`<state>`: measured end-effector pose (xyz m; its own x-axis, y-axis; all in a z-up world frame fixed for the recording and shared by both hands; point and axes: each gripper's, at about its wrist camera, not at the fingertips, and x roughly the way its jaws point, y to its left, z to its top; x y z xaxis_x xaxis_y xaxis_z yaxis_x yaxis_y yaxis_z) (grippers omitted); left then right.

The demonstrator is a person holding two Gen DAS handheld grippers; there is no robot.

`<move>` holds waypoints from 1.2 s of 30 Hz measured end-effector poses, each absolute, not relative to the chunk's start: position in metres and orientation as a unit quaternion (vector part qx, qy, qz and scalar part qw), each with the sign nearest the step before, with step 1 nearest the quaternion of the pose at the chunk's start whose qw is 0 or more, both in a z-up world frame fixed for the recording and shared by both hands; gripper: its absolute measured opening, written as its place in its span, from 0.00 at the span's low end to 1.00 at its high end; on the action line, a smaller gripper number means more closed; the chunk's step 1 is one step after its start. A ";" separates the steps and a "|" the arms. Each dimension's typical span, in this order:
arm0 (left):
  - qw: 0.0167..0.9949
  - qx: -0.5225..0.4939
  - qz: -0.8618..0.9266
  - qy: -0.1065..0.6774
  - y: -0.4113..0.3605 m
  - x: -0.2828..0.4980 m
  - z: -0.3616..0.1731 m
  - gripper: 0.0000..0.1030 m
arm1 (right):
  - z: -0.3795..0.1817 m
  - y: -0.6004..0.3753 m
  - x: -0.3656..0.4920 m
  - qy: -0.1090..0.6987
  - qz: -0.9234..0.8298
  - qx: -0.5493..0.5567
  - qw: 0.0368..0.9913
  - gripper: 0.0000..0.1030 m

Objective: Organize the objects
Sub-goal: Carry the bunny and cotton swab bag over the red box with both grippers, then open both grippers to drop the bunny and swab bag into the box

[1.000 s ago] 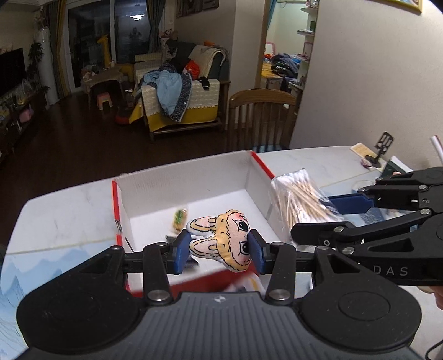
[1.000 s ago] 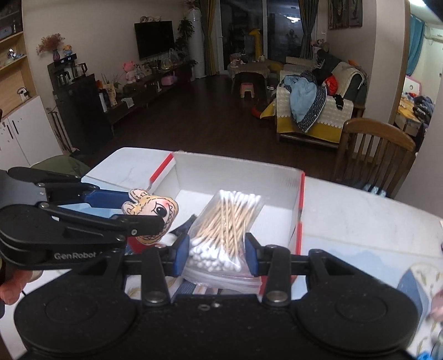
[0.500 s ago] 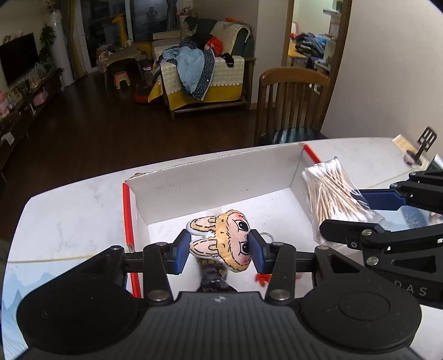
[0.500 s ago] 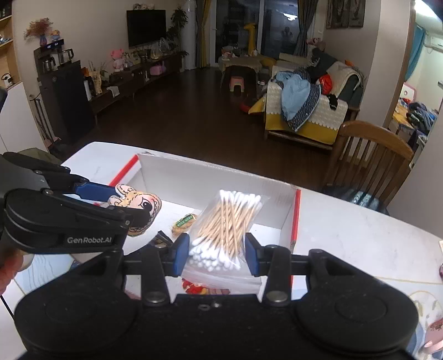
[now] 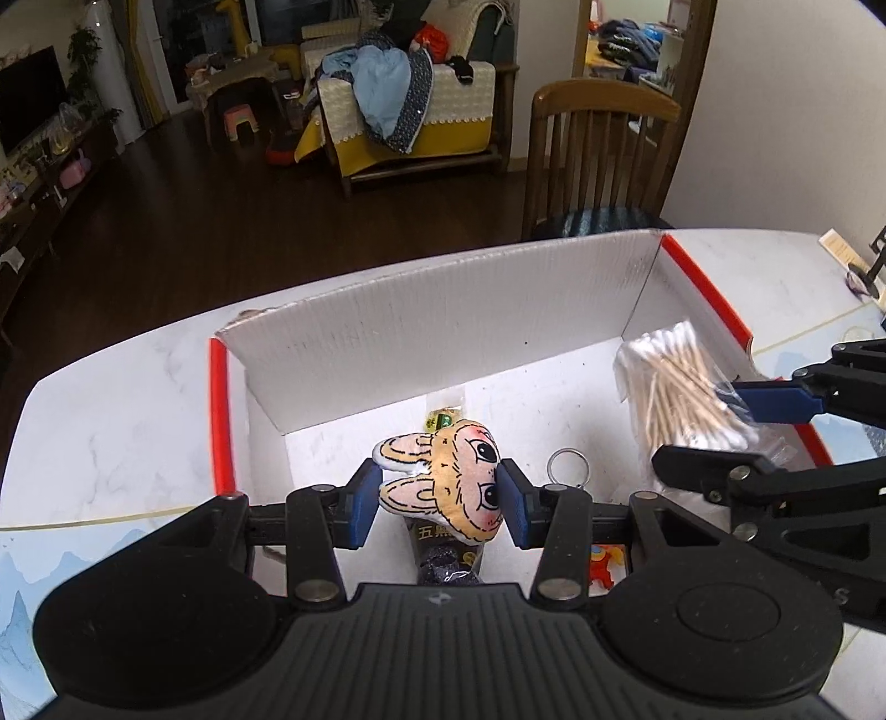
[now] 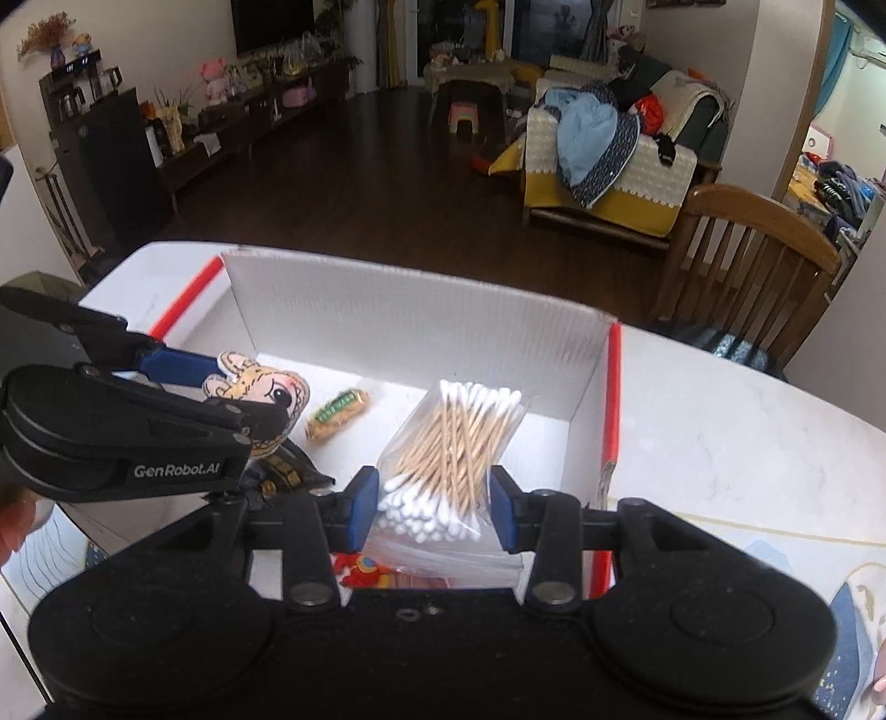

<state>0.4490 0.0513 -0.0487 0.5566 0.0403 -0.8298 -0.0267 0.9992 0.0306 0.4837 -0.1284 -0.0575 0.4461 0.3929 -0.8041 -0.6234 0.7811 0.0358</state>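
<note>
Holding rabbit plush and swab bag, apparently over box.

Home living room: sofa, TV, dining chair

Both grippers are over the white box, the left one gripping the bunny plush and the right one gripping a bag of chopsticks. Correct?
Not quite. The right gripper holds a bag of cotton swabs, not chopsticks; the right wrist view shows their white tips. The left gripper does hold the bunny plush over the white box.

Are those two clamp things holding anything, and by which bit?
Left gripper pinches the rabbit-face plush across its sides. Right gripper squeezes the bag of cotton swabs near its lower end.
</note>
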 end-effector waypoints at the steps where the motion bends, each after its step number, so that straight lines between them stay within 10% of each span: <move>1: 0.881 0.007 0.018 0.472 0.051 0.451 -0.051 0.43 | -0.061 -0.128 0.484 0.434 0.303 -0.135 0.838 0.40; 36: 0.858 -0.005 0.014 0.514 0.047 0.468 -0.078 0.53 | -0.103 -0.122 0.496 0.490 0.313 -0.148 0.800 0.47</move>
<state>0.4684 0.0468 -0.0781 0.4720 0.0194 -0.8814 -0.0292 0.9996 0.0064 0.4956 -0.1219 -0.1028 0.3241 0.3569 -0.8761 -0.6460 0.7600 0.0706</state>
